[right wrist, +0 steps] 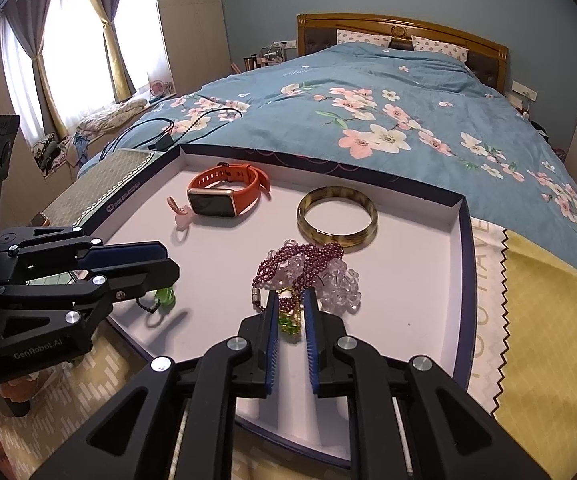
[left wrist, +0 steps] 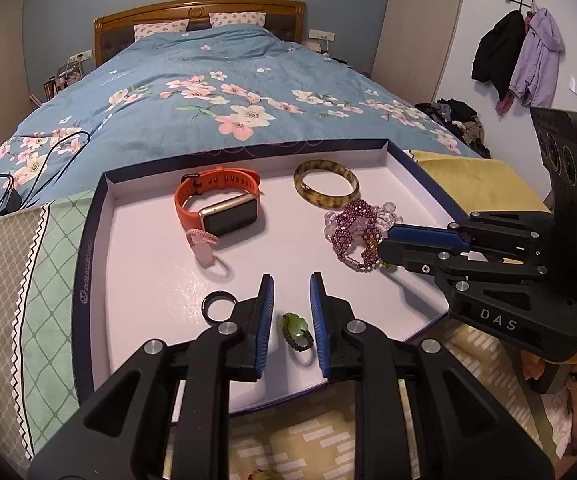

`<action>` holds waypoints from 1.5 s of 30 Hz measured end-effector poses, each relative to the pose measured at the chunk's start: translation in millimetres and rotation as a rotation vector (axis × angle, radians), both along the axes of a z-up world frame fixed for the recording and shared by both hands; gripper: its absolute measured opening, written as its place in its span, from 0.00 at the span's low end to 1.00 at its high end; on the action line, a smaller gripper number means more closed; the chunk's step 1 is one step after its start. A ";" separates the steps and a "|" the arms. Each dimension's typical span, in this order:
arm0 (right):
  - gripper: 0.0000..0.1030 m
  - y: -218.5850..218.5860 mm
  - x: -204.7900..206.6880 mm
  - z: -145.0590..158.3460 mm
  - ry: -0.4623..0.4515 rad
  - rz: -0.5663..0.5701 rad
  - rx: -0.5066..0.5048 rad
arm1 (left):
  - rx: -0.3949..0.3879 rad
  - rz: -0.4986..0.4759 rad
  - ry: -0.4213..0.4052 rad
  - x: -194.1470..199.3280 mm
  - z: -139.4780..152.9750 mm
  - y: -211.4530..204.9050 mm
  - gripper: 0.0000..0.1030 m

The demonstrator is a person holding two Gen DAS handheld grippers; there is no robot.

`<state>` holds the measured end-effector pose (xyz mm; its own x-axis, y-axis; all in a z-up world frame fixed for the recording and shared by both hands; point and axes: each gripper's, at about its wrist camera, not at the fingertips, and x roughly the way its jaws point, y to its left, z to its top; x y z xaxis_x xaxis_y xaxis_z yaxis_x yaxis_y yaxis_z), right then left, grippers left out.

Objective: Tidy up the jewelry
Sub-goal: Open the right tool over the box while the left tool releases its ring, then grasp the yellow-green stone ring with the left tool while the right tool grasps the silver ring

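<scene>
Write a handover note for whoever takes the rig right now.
Left gripper: open, low over the green ring, which lies between its fingers, not gripped.
Right gripper: fingers either side of a green-and-gold piece at the bead tangle; grip unclear.
Tray also holds the watch, bangle, pink ring and black ring.
Done: nothing visibly sorted. Left: all pieces.

One watch (left wrist: 218, 204), one bangle (left wrist: 326, 181), three rings (left wrist: 297, 332), two bead bracelets (left wrist: 358, 230).

Our left gripper (left wrist: 291, 312) and right gripper (right wrist: 290, 320) are black linkages with silver pivot screws and blue ribbed pads. White "DAS" and "GenRobot.AI" lettering marks their housings.
</scene>
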<state>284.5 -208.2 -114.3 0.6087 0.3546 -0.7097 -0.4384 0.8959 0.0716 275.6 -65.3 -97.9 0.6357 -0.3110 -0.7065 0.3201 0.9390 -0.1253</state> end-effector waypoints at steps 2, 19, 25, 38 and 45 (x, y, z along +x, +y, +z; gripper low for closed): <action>0.11 -2.1 -1.8 2.5 -0.005 -0.005 0.007 | -0.007 0.001 -0.010 -1.6 2.5 2.0 0.21; 0.28 -22.8 -37.1 28.9 -0.034 -0.007 0.123 | -0.042 0.012 -0.161 -52.0 51.4 33.6 0.36; 0.35 -25.1 -57.6 27.9 -0.022 0.010 0.141 | -0.031 0.018 -0.184 -79.9 55.0 52.6 0.38; 0.44 -19.2 -90.8 -3.8 0.066 0.025 0.108 | 0.033 -0.040 -0.131 -128.9 26.1 63.1 0.39; 0.45 -16.7 -98.1 -7.5 0.077 0.028 0.109 | 0.039 -0.069 -0.083 -133.5 13.2 54.3 0.39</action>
<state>186.4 -224.9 -121.8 0.5431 0.4482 -0.7100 -0.4526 0.8685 0.2021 142.0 -11.0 -84.6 0.6709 -0.3289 -0.6646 0.3917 0.9182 -0.0589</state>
